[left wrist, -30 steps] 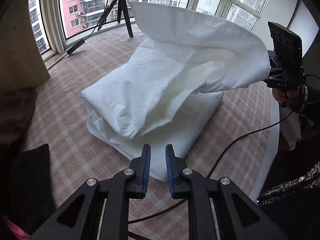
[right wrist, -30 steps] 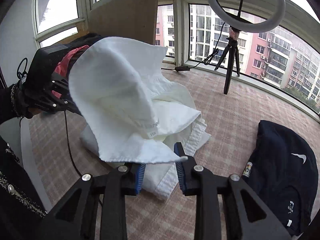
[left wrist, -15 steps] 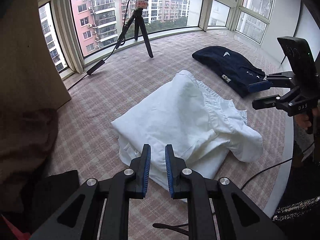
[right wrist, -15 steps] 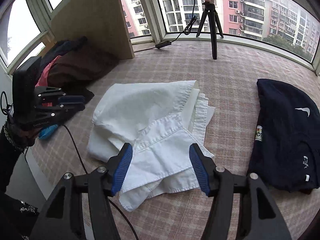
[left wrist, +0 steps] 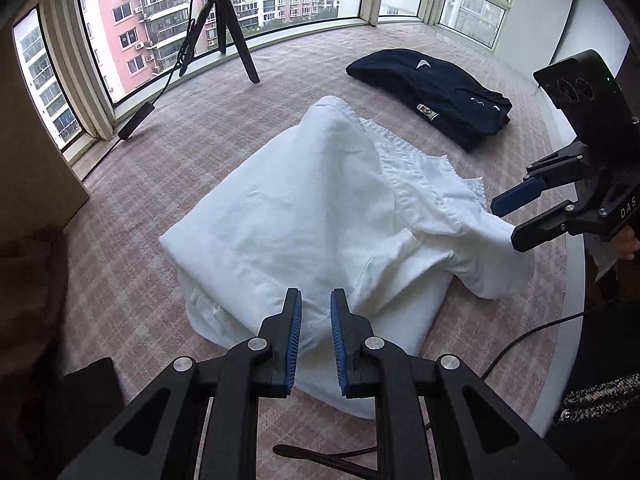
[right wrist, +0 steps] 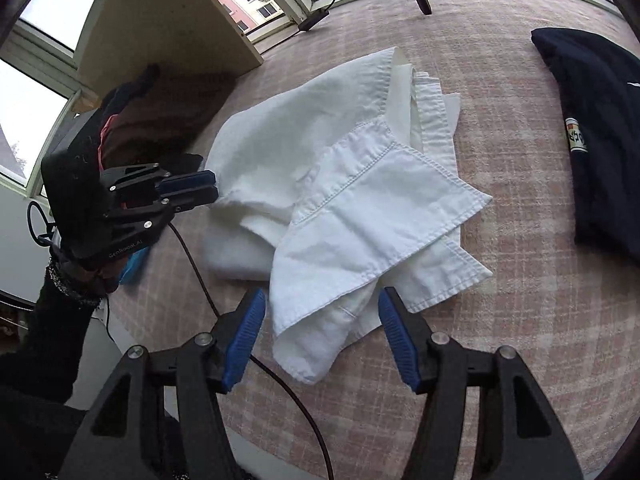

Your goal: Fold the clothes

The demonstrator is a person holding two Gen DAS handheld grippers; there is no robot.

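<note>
A white shirt (left wrist: 320, 220) lies partly folded on the pink checked cloth; it also shows in the right wrist view (right wrist: 352, 184). My left gripper (left wrist: 316, 320) hovers over its near edge with the jaws a narrow gap apart, holding nothing; it shows in the right wrist view (right wrist: 200, 190) at the shirt's left edge. My right gripper (right wrist: 322, 312) is wide open over the shirt's loose near flap, and empty. In the left wrist view the right gripper (left wrist: 506, 222) is at the shirt's right corner, jaws apart.
A folded dark navy garment (left wrist: 432, 84) lies at the far right, also in the right wrist view (right wrist: 600, 120). A tripod (left wrist: 224, 28) stands by the windows. A pile of dark and brown clothes (right wrist: 152, 120) lies by a wooden board (right wrist: 168, 20). A black cable (right wrist: 208, 292) runs along the near edge.
The right gripper let go of the lifted shirt flap, which dropped flat onto the folded body. The right gripper then opened wide and lowered toward the flap. The left gripper moved slightly closer.
</note>
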